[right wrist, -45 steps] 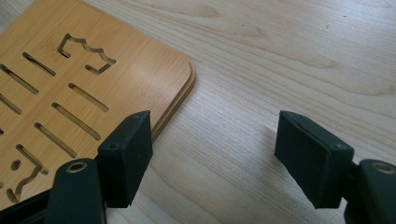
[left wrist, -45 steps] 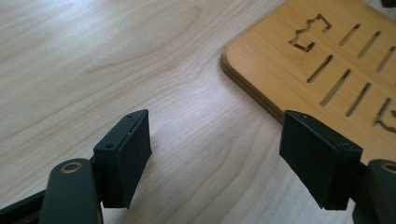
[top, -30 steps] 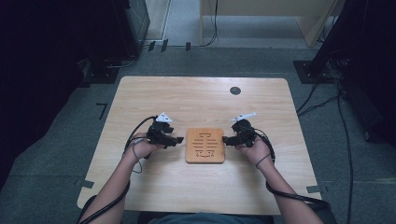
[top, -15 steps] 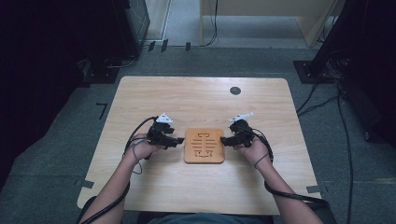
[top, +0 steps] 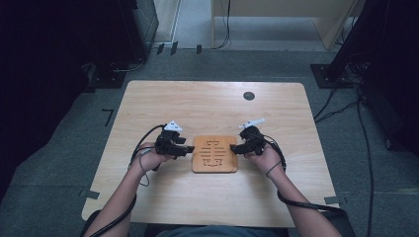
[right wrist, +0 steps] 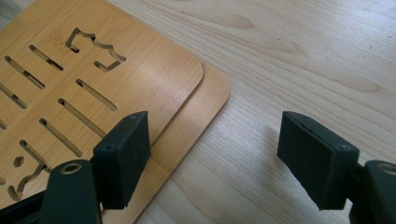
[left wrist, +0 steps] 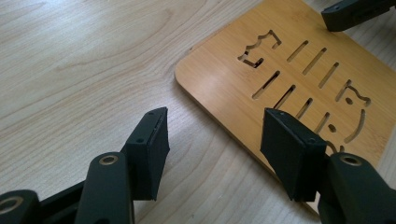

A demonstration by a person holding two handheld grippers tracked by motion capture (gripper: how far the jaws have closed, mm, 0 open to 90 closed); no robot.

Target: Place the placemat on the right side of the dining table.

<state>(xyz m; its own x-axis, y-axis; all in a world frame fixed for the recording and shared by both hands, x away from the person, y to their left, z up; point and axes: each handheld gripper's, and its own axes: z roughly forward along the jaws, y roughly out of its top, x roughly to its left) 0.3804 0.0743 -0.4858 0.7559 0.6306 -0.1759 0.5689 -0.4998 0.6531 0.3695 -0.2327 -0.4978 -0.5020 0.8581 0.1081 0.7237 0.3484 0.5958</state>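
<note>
wooden trivet (top: 214, 154) flanked by left gripper (top: 189, 149) and right gripper (top: 234, 147).

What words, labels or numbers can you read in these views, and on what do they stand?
No words, brands or numbers can be read.
Wooden board: cut-out slots and curls form an ornament, with no legible letters.
Black tape mark beside the table: shaped like "7", possibly just a corner marker.

No writing, label or brand can be read anywhere here. The wooden board (top: 215, 154) on the table (top: 207, 106) carries only cut-out slots and a symbol-like pattern, not legible as any word or number.
</note>
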